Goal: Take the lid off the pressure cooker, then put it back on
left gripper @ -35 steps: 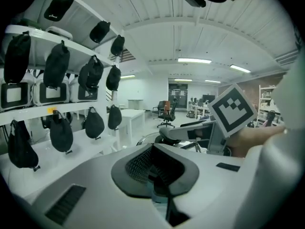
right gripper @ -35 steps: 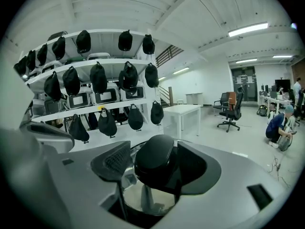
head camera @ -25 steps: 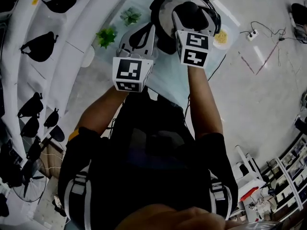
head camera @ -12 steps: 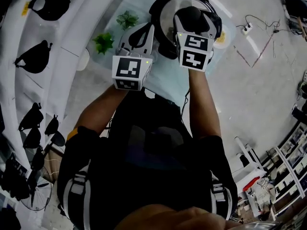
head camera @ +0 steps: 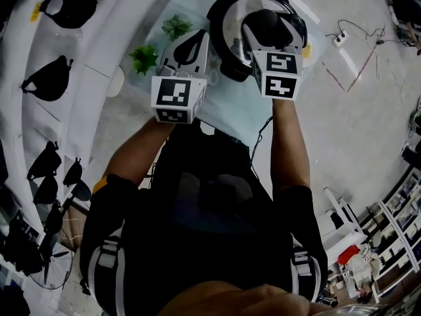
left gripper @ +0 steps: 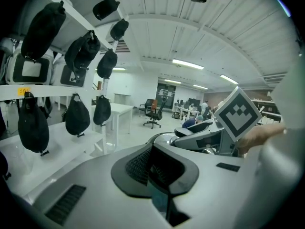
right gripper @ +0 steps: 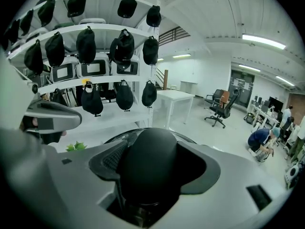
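- The plants (head camera: 145, 52) stand on the worktop (head camera: 230, 110) at about 9 o'clock from the cooker (head camera: 227, 63). A lid swung wide to that side could knock them over.
- The left gripper (left gripper: 158, 174) has its jaws clenched on nothing and hangs at roughly 8 o'clock from the cooker, apparently not touching it. With nothing steadying the pot, a lid that sticks could drag or tip the whole cooker toward the worktop's near edge.
- The right gripper (right gripper: 147, 178) has its jaws grasping the black knob (right gripper: 148, 156) at the centre of the lid (head camera: 231, 20). The lid lies over the cooker, and no view shows whether it is seated or just lifted clear.
- The knob looks round and smooth, so it could turn or slide within the jaws. Held at that one point only, the lid could tilt and swing.
- A tilted lid would likely catch on the rim when set back, sit crooked, or slip free and drop. Its clear part looks like glass, so a fall could break it.
- A small yellowish dish (head camera: 306, 49) sits at about 3 o'clock, just beside the cooker. A lid carried out that way could strike it.
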`<state>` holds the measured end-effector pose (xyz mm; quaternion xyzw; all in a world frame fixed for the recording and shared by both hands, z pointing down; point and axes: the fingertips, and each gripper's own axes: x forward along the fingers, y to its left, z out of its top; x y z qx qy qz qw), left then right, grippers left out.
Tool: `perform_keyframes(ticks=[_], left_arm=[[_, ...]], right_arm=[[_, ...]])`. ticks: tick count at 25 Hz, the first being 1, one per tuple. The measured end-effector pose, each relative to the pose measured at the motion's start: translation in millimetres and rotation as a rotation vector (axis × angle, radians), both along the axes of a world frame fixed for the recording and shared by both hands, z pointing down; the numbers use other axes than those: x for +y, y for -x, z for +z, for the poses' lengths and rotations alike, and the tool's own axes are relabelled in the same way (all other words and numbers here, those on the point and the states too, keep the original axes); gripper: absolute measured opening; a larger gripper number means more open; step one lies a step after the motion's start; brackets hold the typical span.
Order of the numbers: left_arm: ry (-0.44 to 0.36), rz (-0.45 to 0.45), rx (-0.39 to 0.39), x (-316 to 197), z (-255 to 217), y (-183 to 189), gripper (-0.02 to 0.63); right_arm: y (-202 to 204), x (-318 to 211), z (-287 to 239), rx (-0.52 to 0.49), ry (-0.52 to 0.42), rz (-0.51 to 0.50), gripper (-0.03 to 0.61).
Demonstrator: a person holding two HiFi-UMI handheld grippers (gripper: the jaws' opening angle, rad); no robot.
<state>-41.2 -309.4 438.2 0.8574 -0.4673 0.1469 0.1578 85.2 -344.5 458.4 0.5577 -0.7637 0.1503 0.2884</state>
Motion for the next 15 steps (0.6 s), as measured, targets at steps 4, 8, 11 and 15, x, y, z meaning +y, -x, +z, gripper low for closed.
perform_keyframes(ticks=[4, 8, 11, 15], left_arm=[[-0.005, -0.017, 0.003, 0.2, -3.8, 4.5, 0.008], [-0.005, -0.022, 0.0, 2.5, -5.4, 7.3, 0.008], [-0.009, -0.024, -0.001, 3.7, -7.0, 10.9, 0.008], [-0.016, -0.027, 0.0, 5.6, -10.4, 12.4, 0.008]], right_arm=[[-4.9, 0.4, -1.4, -0.008, -0.004, 0.019, 0.322], [-6.1, 1.6, -2.2, -0.012, -0.014, 0.011, 0.321], [-5.5, 2.9, -2.0, -0.01, -0.017, -0.007, 0.321], [-6.6, 3.7, -1.8, -0.006, -0.01, 0.02, 0.316]])
